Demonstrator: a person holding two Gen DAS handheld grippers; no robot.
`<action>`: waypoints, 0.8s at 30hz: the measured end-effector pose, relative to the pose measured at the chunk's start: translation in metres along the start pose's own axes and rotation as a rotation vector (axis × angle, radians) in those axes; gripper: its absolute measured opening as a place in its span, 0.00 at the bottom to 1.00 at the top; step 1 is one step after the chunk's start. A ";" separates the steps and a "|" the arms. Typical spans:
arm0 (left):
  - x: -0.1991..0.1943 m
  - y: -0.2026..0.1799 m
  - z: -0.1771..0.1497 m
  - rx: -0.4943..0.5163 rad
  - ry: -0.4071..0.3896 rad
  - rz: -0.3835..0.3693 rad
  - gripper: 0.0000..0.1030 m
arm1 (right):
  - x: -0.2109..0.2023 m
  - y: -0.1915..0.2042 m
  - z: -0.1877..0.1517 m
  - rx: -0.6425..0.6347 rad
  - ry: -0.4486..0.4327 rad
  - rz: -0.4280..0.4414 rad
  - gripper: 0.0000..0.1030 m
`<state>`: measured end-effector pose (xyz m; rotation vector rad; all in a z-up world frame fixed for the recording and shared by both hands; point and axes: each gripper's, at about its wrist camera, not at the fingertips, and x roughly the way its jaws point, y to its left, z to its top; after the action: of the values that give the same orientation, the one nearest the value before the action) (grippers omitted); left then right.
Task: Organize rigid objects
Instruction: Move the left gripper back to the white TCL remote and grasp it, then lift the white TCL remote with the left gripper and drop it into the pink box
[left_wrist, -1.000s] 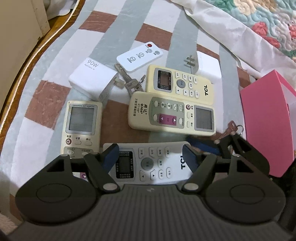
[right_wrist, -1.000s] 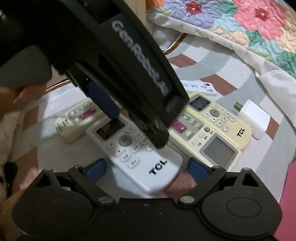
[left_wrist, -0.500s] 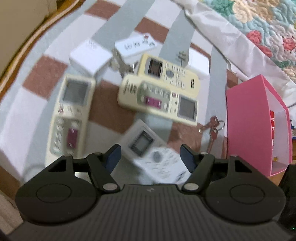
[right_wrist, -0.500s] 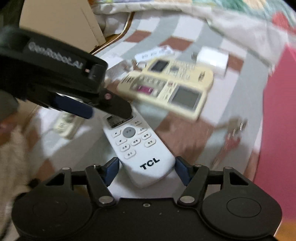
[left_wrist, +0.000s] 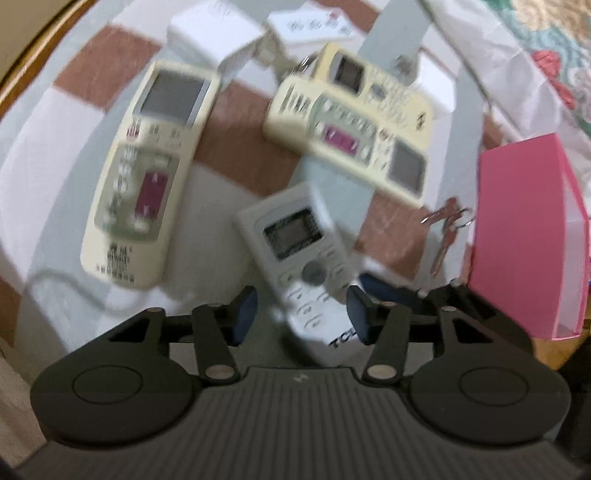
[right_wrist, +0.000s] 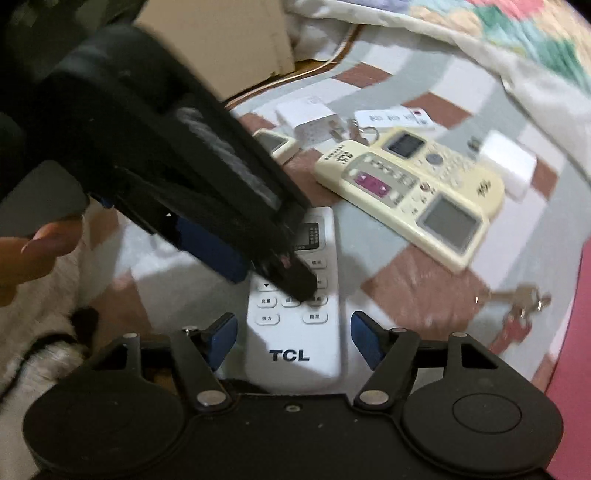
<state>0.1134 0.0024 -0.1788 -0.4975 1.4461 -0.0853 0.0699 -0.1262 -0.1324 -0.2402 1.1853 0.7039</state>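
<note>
A bed spread with a checked cover (left_wrist: 236, 110) of brown, grey and white squares carries the clutter, with a flowered quilt (right_wrist: 517, 44) bunched along its far edge.

From the left in the left wrist view: a cream remote (left_wrist: 147, 173) lies lengthwise, a white charger (left_wrist: 207, 33) sits beyond it, then a stacked pair of cream remotes (left_wrist: 354, 122) lies slantwise. Nearer is the white TCL remote (left_wrist: 306, 258), then keys (left_wrist: 445, 229), and at the far right a pink box (left_wrist: 524, 240) standing open.

The step in hand looks like gathering the white TCL remote (right_wrist: 295, 332), probably to go with the other remotes or into the box. The left tool (left_wrist: 301, 314) is about half wide and its jaws are closing, with the remote's lower half between them; blur hides whether the pads touch it. In the right wrist view that tool reaches in from the left over the remote's buttons. The right tool (right_wrist: 293, 332) straddles the remote's lettered end with a clear gap on each side, so it holds nothing.

Next, one tool should finish closing squarely on the remote's long edges while the other backs away, as both crowd the same piece. The smooth casing could twist or slip if pinched off-centre.
</note>
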 end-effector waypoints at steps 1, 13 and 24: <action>0.002 -0.001 -0.002 0.006 -0.004 0.000 0.53 | 0.000 -0.001 0.003 0.053 0.014 -0.012 0.62; 0.001 -0.013 -0.010 0.055 -0.092 -0.045 0.43 | -0.013 -0.013 -0.015 0.238 -0.056 0.023 0.60; -0.022 -0.044 -0.038 0.264 -0.157 -0.046 0.43 | -0.036 -0.012 -0.034 0.239 -0.109 -0.008 0.60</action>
<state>0.0848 -0.0399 -0.1432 -0.3131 1.2480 -0.2644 0.0448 -0.1664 -0.1151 -0.0066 1.1519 0.5551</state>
